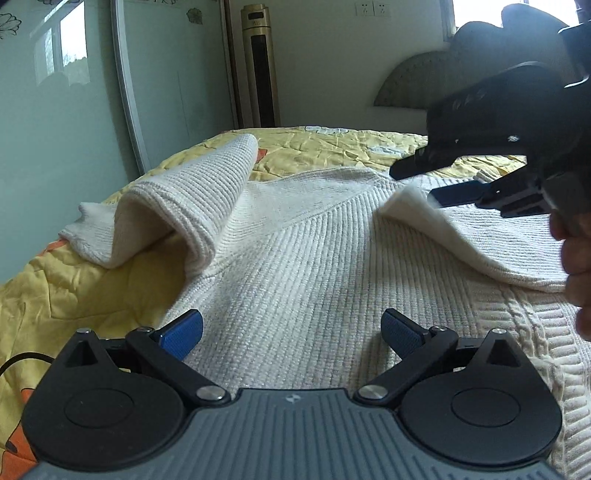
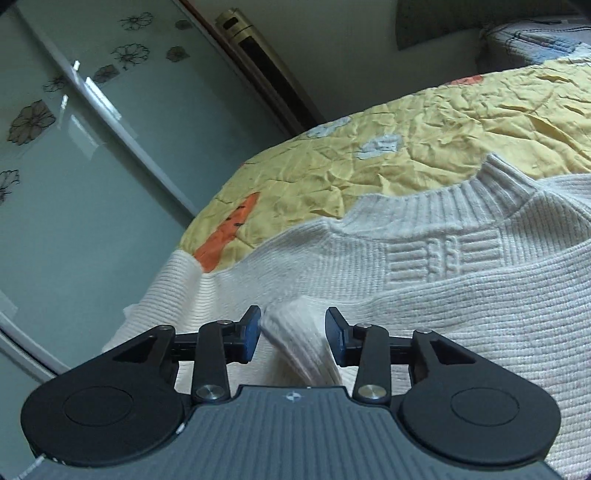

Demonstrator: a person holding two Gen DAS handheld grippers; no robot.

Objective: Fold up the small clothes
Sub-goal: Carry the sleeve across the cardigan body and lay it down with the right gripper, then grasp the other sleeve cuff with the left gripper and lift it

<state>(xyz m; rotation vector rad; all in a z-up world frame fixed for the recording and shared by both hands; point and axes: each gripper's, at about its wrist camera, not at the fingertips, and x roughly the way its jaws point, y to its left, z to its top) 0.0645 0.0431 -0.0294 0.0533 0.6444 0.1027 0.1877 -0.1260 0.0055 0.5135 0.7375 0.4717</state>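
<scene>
- Writing: none readable. The tower fan (image 1: 259,66) carries a small mark near its top, too small to make out. Each gripper body bears a small pale emblem, no letters.
- Sweater (image 1: 295,258): cream ribbed knit, spread flat on the bed, filling most of the left wrist view. Ribbed collar (image 2: 436,206) lies at the far edge in the right wrist view, with a cable-and-bar panel just below it.
- Left sleeve (image 1: 184,206): folded back on itself into a raised loop, its cuff resting on the quilt at the sweater's left side.
- Right sleeve (image 1: 443,229): lifted edge doubled over onto the body of the sweater; its cuff (image 2: 299,343) stands between the right gripper's pads.
- Left gripper (image 1: 291,332): jaws spread wide, blue pads apart, low over the sweater's lower body, holding nothing.
- Right gripper (image 2: 293,336): jaws parted, the cuff between them; the left pad sits just beside the knit, the right pad stands clear of it. Not clenched. Seen from the left wrist, it hangs over the sweater's right side.
- Hand (image 1: 576,266): bare fingers at the right edge, behind the right gripper.
- Quilt (image 2: 424,122): yellow, creased, with orange carrot and pale grey-blue prints; covers the bed.
- Wardrobe (image 2: 74,147): pale green glass sliding doors with flower outlines, silver frames, left of the bed.
- Headboard (image 1: 406,85): grey, curved, against a white wall.
- Sockets (image 1: 373,9): two white wall outlets, above the headboard.
</scene>
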